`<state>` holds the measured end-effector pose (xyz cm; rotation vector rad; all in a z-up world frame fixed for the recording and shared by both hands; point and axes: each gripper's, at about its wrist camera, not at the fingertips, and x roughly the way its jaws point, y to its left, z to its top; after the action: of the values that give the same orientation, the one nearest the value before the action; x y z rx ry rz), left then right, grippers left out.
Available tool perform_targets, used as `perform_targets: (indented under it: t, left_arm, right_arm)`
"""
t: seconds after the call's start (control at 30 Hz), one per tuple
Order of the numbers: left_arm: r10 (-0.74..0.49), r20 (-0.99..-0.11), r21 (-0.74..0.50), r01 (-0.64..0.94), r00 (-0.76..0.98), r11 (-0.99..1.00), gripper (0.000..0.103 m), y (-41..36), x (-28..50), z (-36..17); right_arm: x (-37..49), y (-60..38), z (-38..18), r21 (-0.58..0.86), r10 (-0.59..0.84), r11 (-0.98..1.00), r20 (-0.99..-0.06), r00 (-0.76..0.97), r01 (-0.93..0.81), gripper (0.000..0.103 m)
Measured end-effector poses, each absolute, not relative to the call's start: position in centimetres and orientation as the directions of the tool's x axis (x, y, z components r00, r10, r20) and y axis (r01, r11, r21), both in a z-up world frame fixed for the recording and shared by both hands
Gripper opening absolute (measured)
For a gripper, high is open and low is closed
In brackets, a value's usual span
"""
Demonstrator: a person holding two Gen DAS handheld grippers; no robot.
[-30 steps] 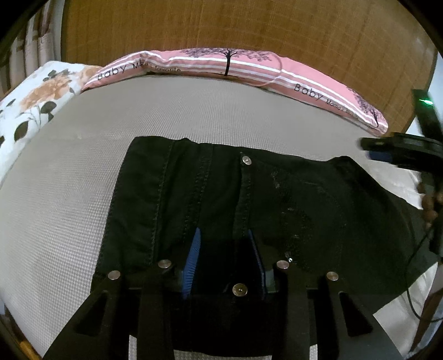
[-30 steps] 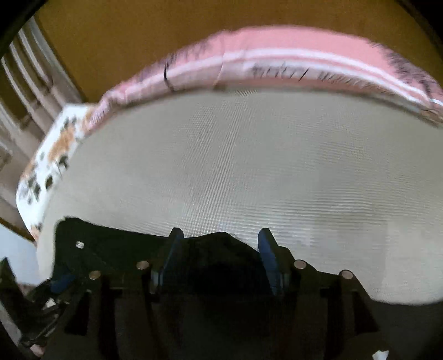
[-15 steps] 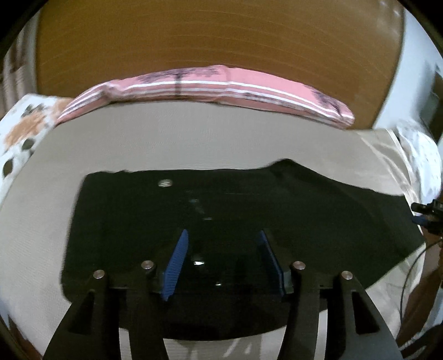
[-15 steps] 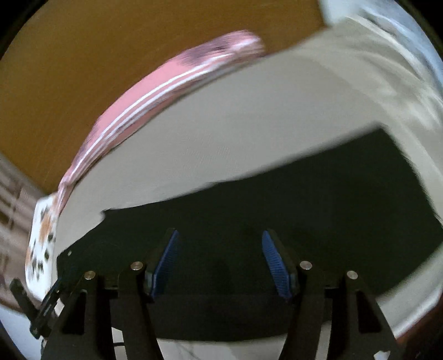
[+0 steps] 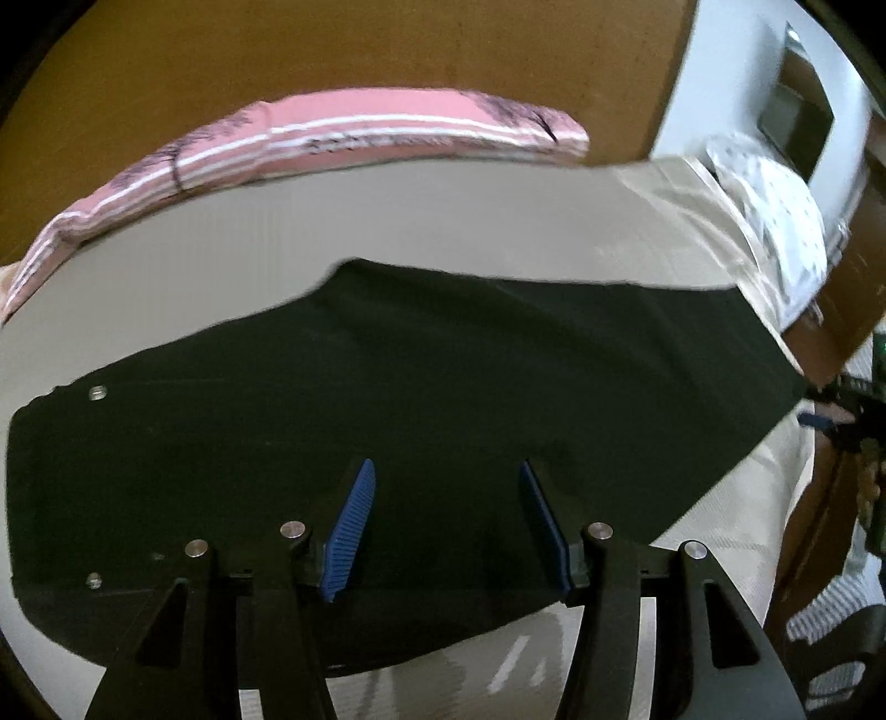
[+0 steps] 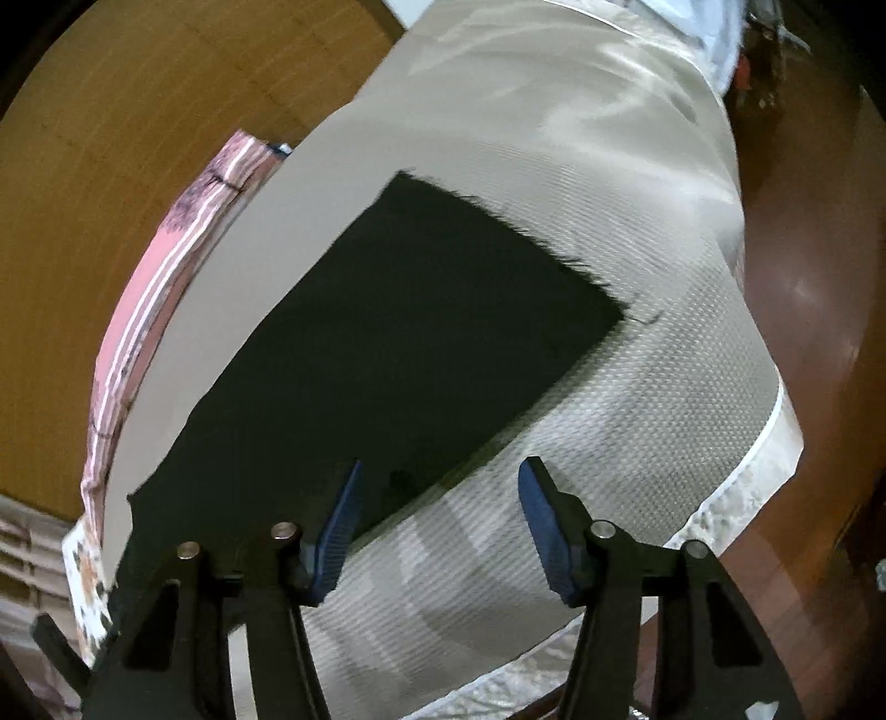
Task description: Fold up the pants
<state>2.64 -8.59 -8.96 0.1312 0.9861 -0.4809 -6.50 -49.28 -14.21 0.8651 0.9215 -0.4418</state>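
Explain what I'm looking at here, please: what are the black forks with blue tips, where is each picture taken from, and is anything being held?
Each picture comes from a camera mounted on hand-held tongs, looking forward along their two fingers. No robot arm: a person carries one in each hand. The left wrist view shows the left tongs; the right wrist view shows the right tongs. The blue strips are the grip pads. Both tongs stand open, holding nothing. On the beige bed cover lie the black pants, spread flat, the waist button to the left, the leg ends reaching towards the far right. A pink striped pillow sits against the wooden headboard.
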Motion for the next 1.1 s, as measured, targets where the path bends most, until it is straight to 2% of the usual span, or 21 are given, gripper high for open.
perform_targets:
  t: [0.07, 0.23, 0.4, 0.43, 0.5, 0.57, 0.8, 0.97, 1.1]
  left_arm:
    - [-0.319, -0.846, -0.107, 0.451, 0.427, 0.886, 0.055, -9.7, 2.8, -9.8]
    - [-0.306, -0.874, -0.125, 0.434, 0.378, 0.892, 0.055, -11.1, 2.7, -11.3]
    - [-0.271, -0.890, -0.096, 0.431, 0.366, 0.897, 0.055, -11.9, 2.5, -12.4]
    - [-0.269, -0.889, -0.092, 0.431, 0.371, 0.897, 0.056, -12.0, 2.4, -12.5]
    - [-0.262, -0.890, -0.081, 0.437, 0.373, 0.896, 0.057, -12.2, 2.4, -12.5]
    - [-0.259, -0.890, -0.079, 0.433, 0.375, 0.898, 0.057, -12.2, 2.4, -12.5]
    - [-0.353, -0.856, -0.219, 0.354, 0.377, 0.909, 0.057, -9.5, 3.2, -10.9]
    - [-0.376, -0.823, -0.266, 0.297, 0.425, 0.917, 0.057, -6.6, 3.1, -9.1]
    - [-0.373, -0.813, -0.282, 0.258, 0.448, 0.924, 0.057, -4.6, 2.9, -8.5]
  right_arm:
    - [-6.6, -50.0, -14.5, 0.466, 0.005, 0.587, -0.820, 0.572, 0.662, 0.047]
    - [-5.2, -52.0, -14.7, 0.511, -0.008, 0.547, -0.789, 0.614, 0.663, 0.046]
    - [-4.6, -54.0, -15.1, 0.542, -0.029, 0.516, -0.763, 0.645, 0.663, 0.036]
    - [-4.5, -54.3, -15.2, 0.548, -0.025, 0.509, -0.761, 0.648, 0.663, 0.032]
    - [-4.5, -54.7, -15.5, 0.554, -0.011, 0.495, -0.767, 0.642, 0.670, 0.015]
    - [-4.8, -54.9, -15.5, 0.579, 0.006, 0.479, -0.754, 0.657, 0.660, 0.011]
    - [-2.4, -51.9, -11.0, 0.669, 0.090, 0.518, -0.662, 0.744, 0.533, 0.009]
    - [2.6, -45.2, -7.7, 0.671, 0.228, 0.641, -0.630, 0.742, 0.373, 0.010]
    - [5.7, -38.9, -7.5, 0.679, 0.357, 0.688, -0.624, 0.695, 0.256, 0.010]
